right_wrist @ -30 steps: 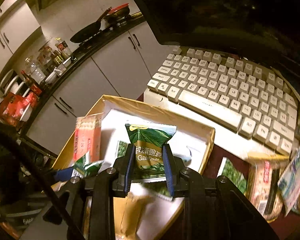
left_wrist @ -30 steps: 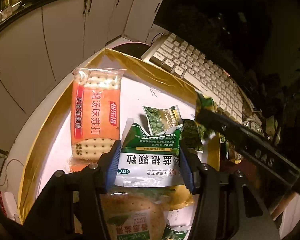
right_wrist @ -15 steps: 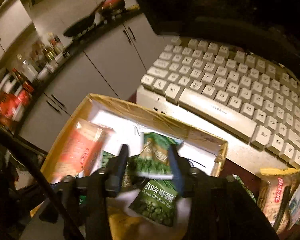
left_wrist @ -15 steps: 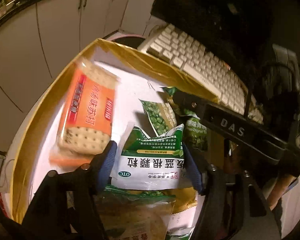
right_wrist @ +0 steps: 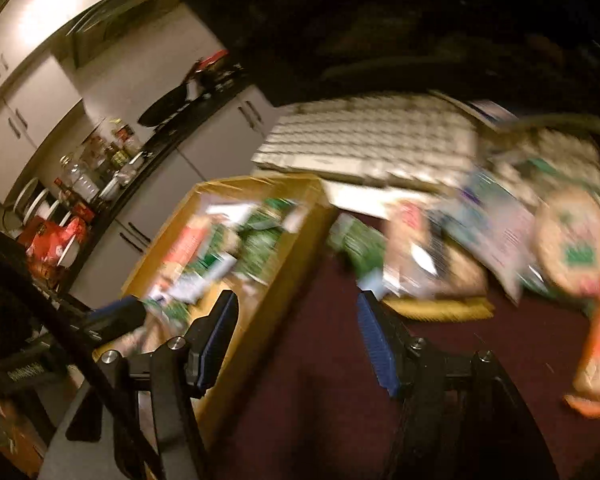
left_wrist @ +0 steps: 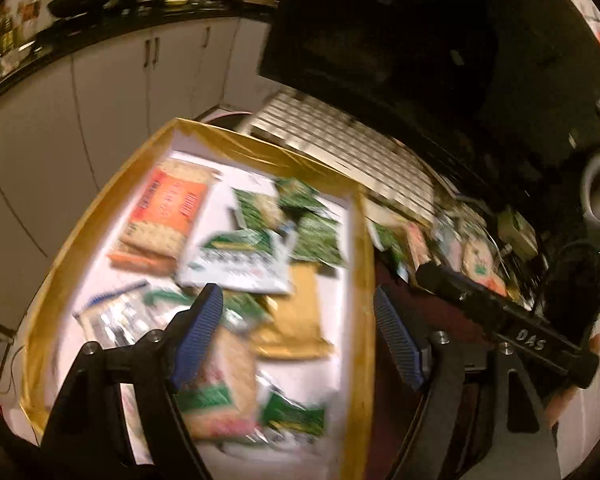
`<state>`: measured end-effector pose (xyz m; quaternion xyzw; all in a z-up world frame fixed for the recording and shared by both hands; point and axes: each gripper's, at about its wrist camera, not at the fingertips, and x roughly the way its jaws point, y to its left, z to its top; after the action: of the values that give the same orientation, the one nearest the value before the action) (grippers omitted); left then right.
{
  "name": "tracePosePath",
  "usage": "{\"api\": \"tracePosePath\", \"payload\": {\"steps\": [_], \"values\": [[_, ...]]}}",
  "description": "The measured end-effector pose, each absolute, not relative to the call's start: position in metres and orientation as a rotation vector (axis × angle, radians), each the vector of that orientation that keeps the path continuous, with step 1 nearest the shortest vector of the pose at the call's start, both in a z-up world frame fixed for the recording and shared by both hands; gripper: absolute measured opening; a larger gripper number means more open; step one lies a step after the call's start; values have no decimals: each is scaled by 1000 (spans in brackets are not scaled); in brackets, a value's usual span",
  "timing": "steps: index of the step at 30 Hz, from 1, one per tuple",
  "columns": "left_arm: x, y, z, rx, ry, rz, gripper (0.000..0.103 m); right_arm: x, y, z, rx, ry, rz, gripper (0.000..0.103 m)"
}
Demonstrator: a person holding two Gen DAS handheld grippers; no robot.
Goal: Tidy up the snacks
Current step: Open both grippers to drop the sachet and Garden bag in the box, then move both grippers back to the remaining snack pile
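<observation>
Left gripper (left_wrist: 296, 336): jaws just opened, nothing between them, lower centre over the gold-rimmed cardboard tray (left_wrist: 362, 280).

White-and-green sachet (left_wrist: 236, 266): released, lying mid-tray beside the orange cracker packet (left_wrist: 166, 208).

Right gripper (right_wrist: 296, 332): jaws just opened, empty, over the dark red tabletop (right_wrist: 332, 360).

Loose snack pile (right_wrist: 480, 236): right of frame, outside the tray, beside the white keyboard (right_wrist: 372, 140).

Risk: heavy blur suggests fast swings; an open jaw could clip the tray rim or scatter packets.

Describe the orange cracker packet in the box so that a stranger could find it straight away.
Start at the shallow gold-rimmed box that sits in front of the white keyboard. The orange cracker packet lies flat in its far left corner, on the white floor of the box. It is the one orange pack there, with pale crackers showing at both ends; the packets beside it are green or white.
</observation>
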<state>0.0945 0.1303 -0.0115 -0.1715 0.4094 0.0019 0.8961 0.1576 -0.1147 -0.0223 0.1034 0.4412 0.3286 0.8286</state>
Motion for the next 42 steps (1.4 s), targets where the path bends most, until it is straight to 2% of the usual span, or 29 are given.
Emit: {"api": "tracePosePath", "payload": {"steps": [7,12,14,17,27,31,33,36,40,42], "values": [[89,80,-10,-282,886,-78,79,165,-166,-57,271,1025,574,62],[87,63,-16,-270,913,-86,79,161,-173,-56,285,1002,587,62],[84,59,-18,-270,920,-87,79,158,-174,-57,275,992,597,66],[80,57,-21,-269,926,-83,79,155,-172,-58,241,976,626,71],[70,61,-28,-302,928,-94,79,180,-149,-36,162,997,550,71],[70,67,-29,-328,926,-100,79,205,-134,-45,198,1055,499,71],[69,70,-29,-328,924,-101,79,211,-127,-46,204,1050,460,77],[66,75,-28,-328,916,-90,79,216,-110,-45,156,1039,411,79],[64,81,-28,-350,914,-85,79,225,-94,-56,66,1037,350,79],[63,82,-27,-348,913,-86,79,222,-93,-57,38,1035,325,71]]}}
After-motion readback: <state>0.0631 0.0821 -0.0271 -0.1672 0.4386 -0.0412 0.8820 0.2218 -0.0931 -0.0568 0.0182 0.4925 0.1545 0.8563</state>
